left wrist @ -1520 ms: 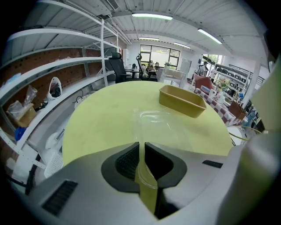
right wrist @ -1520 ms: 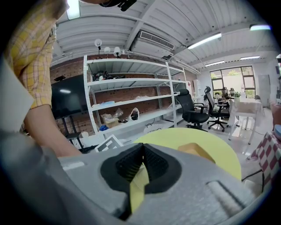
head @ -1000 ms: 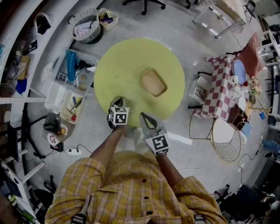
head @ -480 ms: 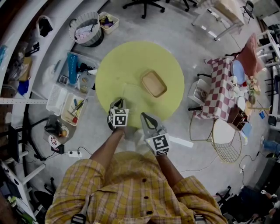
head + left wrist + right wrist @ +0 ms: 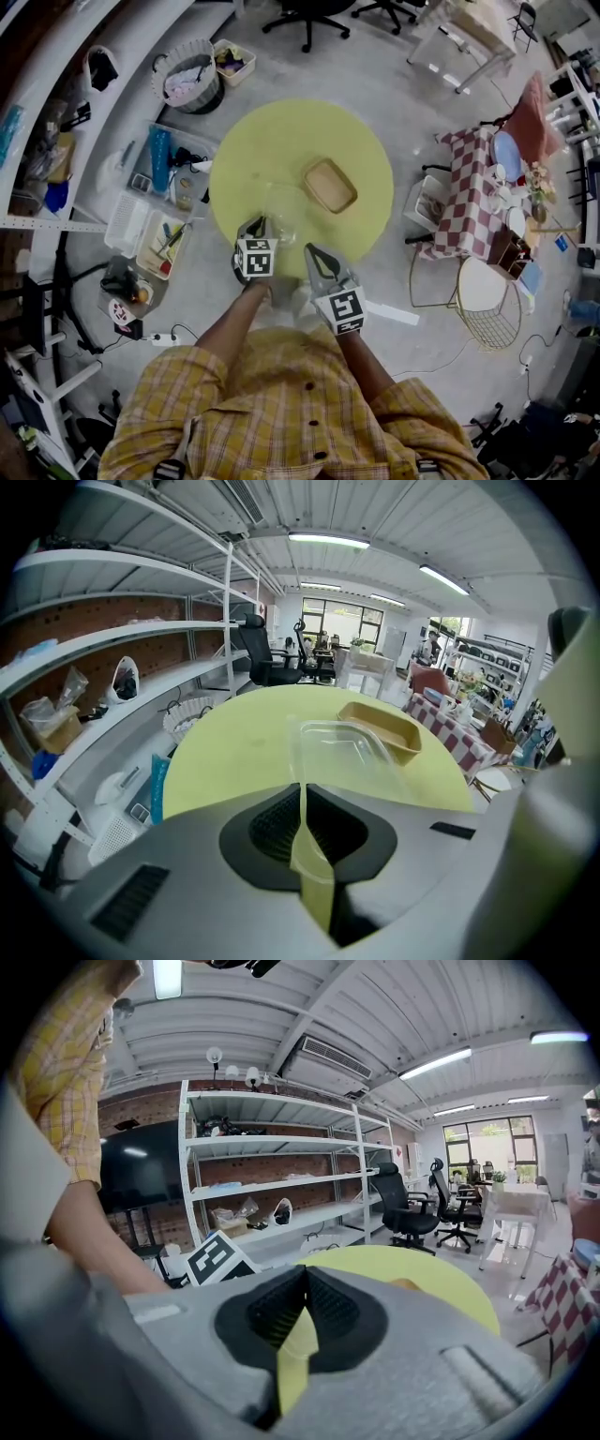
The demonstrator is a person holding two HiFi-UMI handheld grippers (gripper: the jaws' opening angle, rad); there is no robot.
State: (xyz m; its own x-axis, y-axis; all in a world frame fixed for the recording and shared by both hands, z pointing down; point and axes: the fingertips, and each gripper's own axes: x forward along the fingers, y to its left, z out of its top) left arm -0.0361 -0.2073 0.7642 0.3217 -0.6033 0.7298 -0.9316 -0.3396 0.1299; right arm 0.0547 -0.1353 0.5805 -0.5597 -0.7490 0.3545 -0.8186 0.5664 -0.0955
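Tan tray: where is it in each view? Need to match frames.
Head view: tan tray, right of centre on the yellow round table.
Left gripper view: centre-right, behind the clear plastic container.
Right gripper view: just a tan sliver, low, right of centre.
Shared landmark: the yellow round table.

Round yellow table (image 5: 281, 141), one tan tray (image 5: 329, 185) on it.
Tray lies toward the table's right edge, set at a slant to it. On the floor off the left edge: open bins of small tools (image 5: 161, 225), a blue cylinder (image 5: 159, 148), a round basket of cloth (image 5: 186, 77). Black office chair (image 5: 302, 11) beyond the far edge. Off the right edge, a red-checked table (image 5: 473, 187) and a round gold wire frame (image 5: 487, 305). White shelving (image 5: 141, 635) runs along a brick wall.
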